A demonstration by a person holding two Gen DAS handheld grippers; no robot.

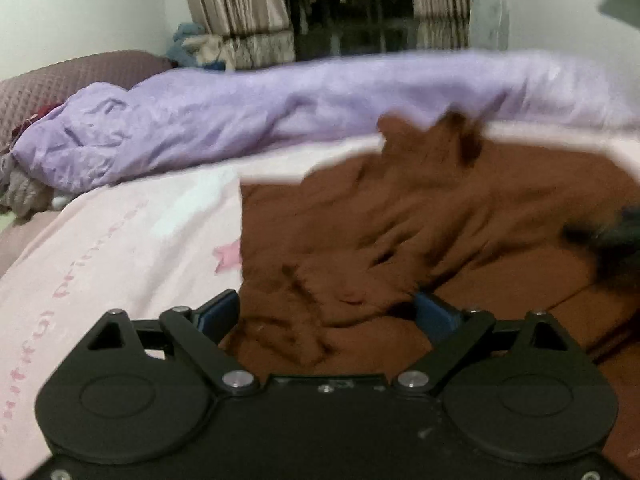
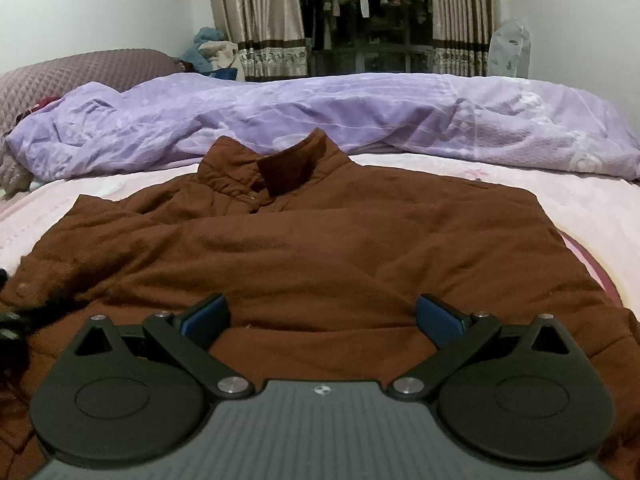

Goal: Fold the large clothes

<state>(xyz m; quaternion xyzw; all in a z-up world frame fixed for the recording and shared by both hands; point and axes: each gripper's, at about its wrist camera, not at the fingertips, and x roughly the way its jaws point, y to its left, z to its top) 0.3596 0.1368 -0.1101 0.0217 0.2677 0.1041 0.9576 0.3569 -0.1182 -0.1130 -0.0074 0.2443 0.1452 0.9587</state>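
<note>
1. Your left hand-held gripper [image 1: 326, 312] had its blue-padded fingers spread wide, with rumpled brown cloth lying between them; whether the pads touched it, you could not tell, since that view was blurred.
2. Your right hand-held gripper [image 2: 322, 314] was likewise spread wide, poised over the lower part of the garment and gripping nothing.
3. The brown jacket [image 2: 312, 248] lay spread on the bed, on a pale pink sheet [image 2: 592, 208] printed with stars and lettering.
4. It looked thick and soft, rust-brown, creased across the body, with a snap button [image 2: 20, 290] near its left edge in the right wrist view.
5. Its long axis ran away from you: hem nearest the grippers, stand-up collar [image 2: 280, 164] at the far end, pointing toward the bedding behind.
6. In the left wrist view, the jacket [image 1: 420, 240] filled the right half, and its cloth was bunched and smeared by motion.
7. Just beyond the collar, a crumpled lilac duvet [image 2: 320, 116] stretched across the bed.
8. Farthest off stood beige curtains [image 2: 256, 20].
</note>
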